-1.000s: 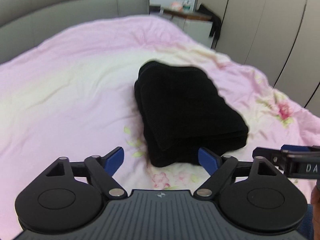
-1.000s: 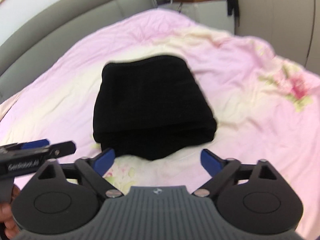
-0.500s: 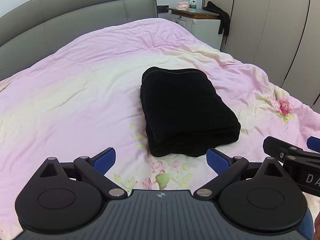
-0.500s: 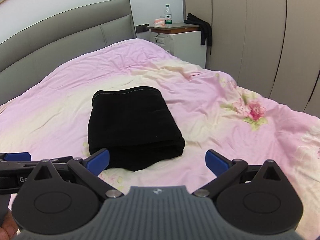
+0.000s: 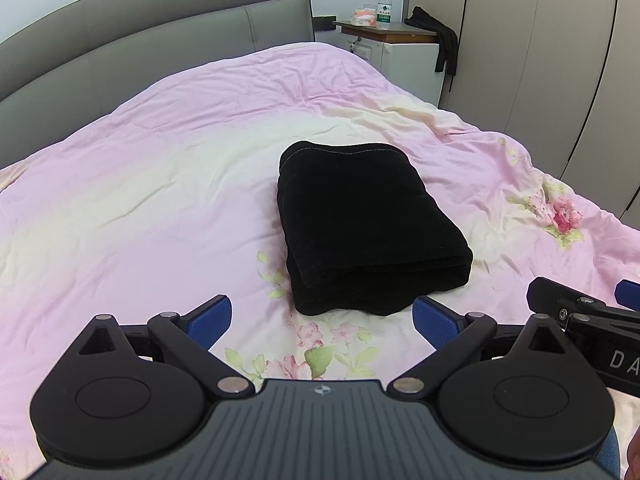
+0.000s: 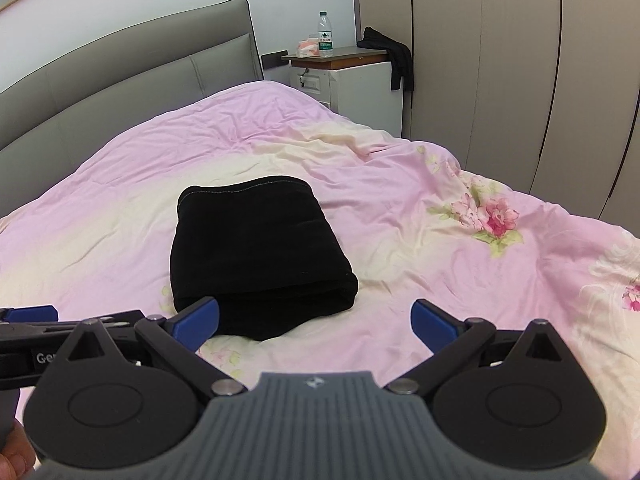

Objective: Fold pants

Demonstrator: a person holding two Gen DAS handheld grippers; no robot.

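Note:
The black pants [image 5: 368, 224] lie folded into a thick rectangular stack on the pink bed cover, also seen left of centre in the right wrist view [image 6: 256, 256]. My left gripper [image 5: 322, 318] hovers just in front of the stack's near edge, open, nothing between its blue pads. My right gripper [image 6: 316, 320] is open too, back from the stack and to its right, holding nothing. Each gripper shows at the edge of the other's view: the right one [image 5: 580, 312] and the left one [image 6: 36, 324].
The pink floral duvet [image 5: 140, 200] covers the whole bed, with a grey padded headboard [image 5: 160, 40] behind. A bedside table [image 6: 352, 72] carries a water bottle [image 6: 325, 40] and a draped dark cloth [image 6: 396, 60]. Wardrobe doors [image 6: 520, 60] line the right side.
Both grippers have pulled back and risen from the folded pants, so the stack looks smaller and farther. The pants have not moved. Both stayed open.

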